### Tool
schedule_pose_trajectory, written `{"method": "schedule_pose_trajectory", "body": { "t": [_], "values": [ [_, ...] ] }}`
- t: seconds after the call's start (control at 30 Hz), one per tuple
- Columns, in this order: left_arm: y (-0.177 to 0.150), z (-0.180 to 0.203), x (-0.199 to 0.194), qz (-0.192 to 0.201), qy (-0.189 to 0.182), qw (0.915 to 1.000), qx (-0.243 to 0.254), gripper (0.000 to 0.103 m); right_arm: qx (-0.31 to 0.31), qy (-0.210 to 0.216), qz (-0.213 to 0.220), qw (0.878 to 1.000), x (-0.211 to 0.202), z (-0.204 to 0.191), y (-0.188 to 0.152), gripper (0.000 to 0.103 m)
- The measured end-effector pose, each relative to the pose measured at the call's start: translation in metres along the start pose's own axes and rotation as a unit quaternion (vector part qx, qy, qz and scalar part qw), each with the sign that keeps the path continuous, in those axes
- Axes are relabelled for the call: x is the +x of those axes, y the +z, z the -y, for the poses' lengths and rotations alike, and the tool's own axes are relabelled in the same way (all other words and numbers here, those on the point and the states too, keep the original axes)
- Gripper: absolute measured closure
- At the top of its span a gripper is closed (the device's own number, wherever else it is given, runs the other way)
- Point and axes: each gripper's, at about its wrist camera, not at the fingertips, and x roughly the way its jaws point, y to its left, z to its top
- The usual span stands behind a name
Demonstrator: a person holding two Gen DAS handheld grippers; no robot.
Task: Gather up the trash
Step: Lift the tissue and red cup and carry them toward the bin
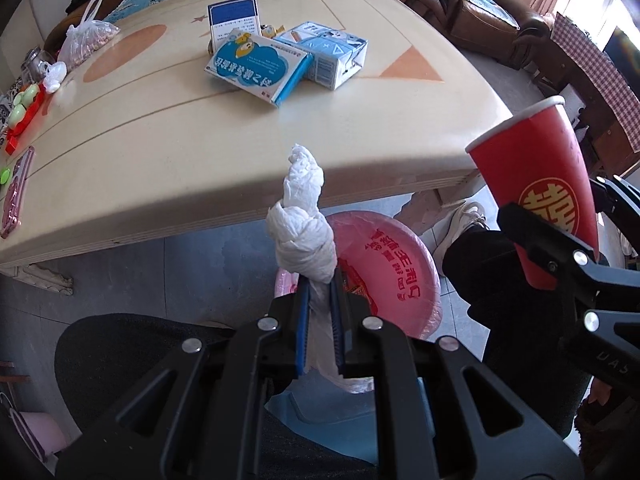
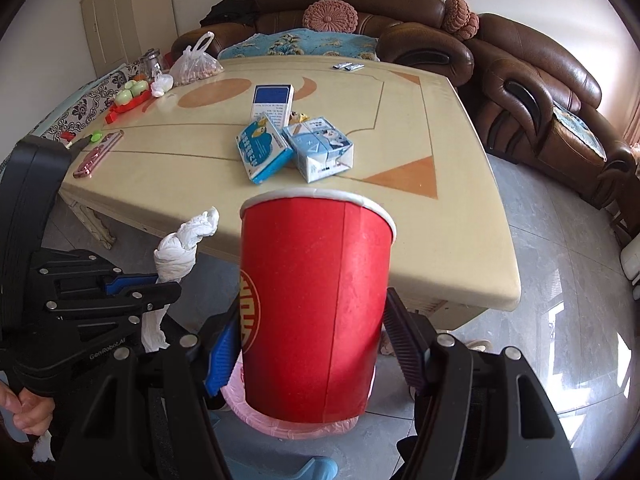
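My left gripper (image 1: 320, 300) is shut on a twisted white tissue (image 1: 304, 220), held above a bin lined with a pink bag (image 1: 394, 272) on the floor by the table's near edge. It also shows in the right wrist view (image 2: 138, 290), with the tissue (image 2: 180, 250) sticking up. My right gripper (image 2: 310, 334) is shut on a red paper cup (image 2: 316, 304), upright, over the pink bin (image 2: 288, 426). The cup (image 1: 544, 184) shows at the right of the left wrist view.
The cream table (image 1: 160, 128) holds blue and white boxes (image 1: 260, 66), a milk carton (image 1: 332, 56), a plastic bag (image 1: 82, 40), a pink phone (image 1: 16, 196) and a red tray with green things (image 1: 24, 112). Brown sofas (image 2: 532, 92) stand behind and right.
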Motion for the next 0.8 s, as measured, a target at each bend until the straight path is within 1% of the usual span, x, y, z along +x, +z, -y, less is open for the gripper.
{"method": "schedule_pose_trajectory", "body": {
  "t": [0.1, 0.17, 0.37, 0.53, 0.63, 0.73, 0.8],
  "values": [
    [-0.005, 0.003, 0.010, -0.007, 0.006, 1.0000, 0.004, 0.092, 0.007, 0.006, -0.018, 1.000, 0.016, 0.001, -0.010, 0.039],
    [-0.007, 0.004, 0.018, -0.015, 0.000, 0.9999, 0.000, 0.092, 0.013, 0.011, -0.026, 1.000, 0.025, 0.002, -0.015, 0.039],
    [-0.017, 0.006, 0.054, -0.052, -0.005, 0.9985, -0.019, 0.092, 0.024, 0.021, -0.060, 0.998, 0.056, 0.003, -0.031, 0.039],
    [-0.025, 0.005, 0.088, -0.087, -0.015, 0.9954, -0.036, 0.092, 0.062, 0.040, -0.101, 0.992, 0.088, 0.012, -0.051, 0.039],
    [-0.031, 0.005, 0.104, -0.104, -0.022, 0.9935, -0.041, 0.092, 0.069, 0.042, -0.125, 0.989, 0.109, 0.013, -0.063, 0.039],
    [-0.035, 0.001, 0.119, -0.124, -0.042, 0.9900, -0.053, 0.092, 0.067, 0.041, -0.146, 0.986, 0.130, 0.010, -0.072, 0.039],
    [-0.037, -0.002, 0.129, -0.133, -0.042, 0.9884, -0.059, 0.092, 0.066, 0.037, -0.156, 0.985, 0.143, 0.010, -0.078, 0.039]
  ]
}}
